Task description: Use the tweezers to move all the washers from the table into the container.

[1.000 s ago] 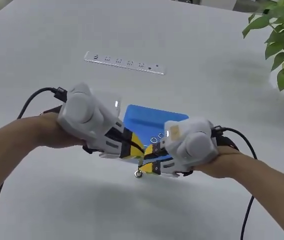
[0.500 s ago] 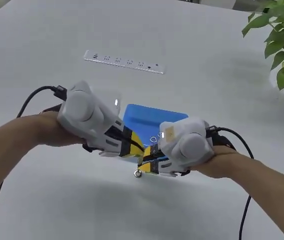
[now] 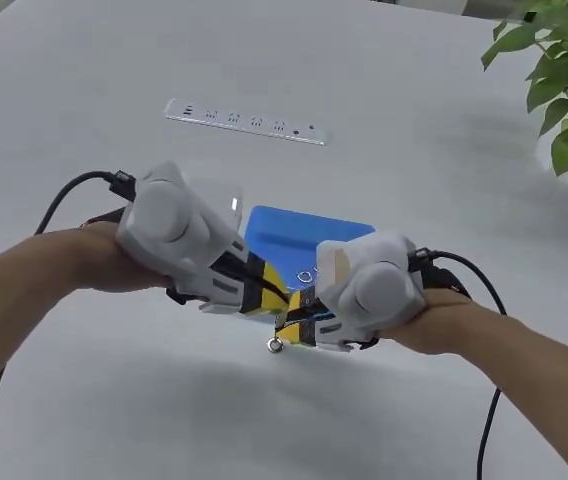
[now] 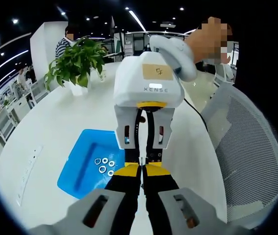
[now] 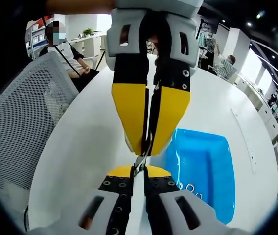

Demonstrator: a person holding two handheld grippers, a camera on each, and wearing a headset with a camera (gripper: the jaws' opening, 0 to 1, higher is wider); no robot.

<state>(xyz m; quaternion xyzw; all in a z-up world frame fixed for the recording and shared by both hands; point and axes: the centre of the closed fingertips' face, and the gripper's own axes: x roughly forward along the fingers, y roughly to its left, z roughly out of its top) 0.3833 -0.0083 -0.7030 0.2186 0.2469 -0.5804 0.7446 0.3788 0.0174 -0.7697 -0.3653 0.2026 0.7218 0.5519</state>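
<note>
My two grippers meet tip to tip just in front of the blue container (image 3: 304, 235). The left gripper (image 3: 279, 300) comes in from the left, the right gripper (image 3: 292, 328) from the right. In the right gripper view thin metal tweezers (image 5: 142, 157) run from between the left gripper's (image 5: 148, 147) closed yellow jaws down into my right gripper's (image 5: 133, 172) closed tips. In the left gripper view the left gripper (image 4: 142, 170) is shut nose to nose with the right gripper (image 4: 142, 159). Several washers (image 4: 104, 165) lie inside the container (image 4: 82, 169). A small metal ring (image 3: 276, 346) shows on the table under the tips.
A white power strip (image 3: 244, 120) lies farther back on the white table. A potted plant (image 3: 564, 90) stands at the far right edge. A mesh chair (image 5: 26, 122) stands beside the table, and people sit in the background.
The right gripper has edged slightly left, closer against the left gripper. The head camera shifted a little; the left gripper and container stay put.
</note>
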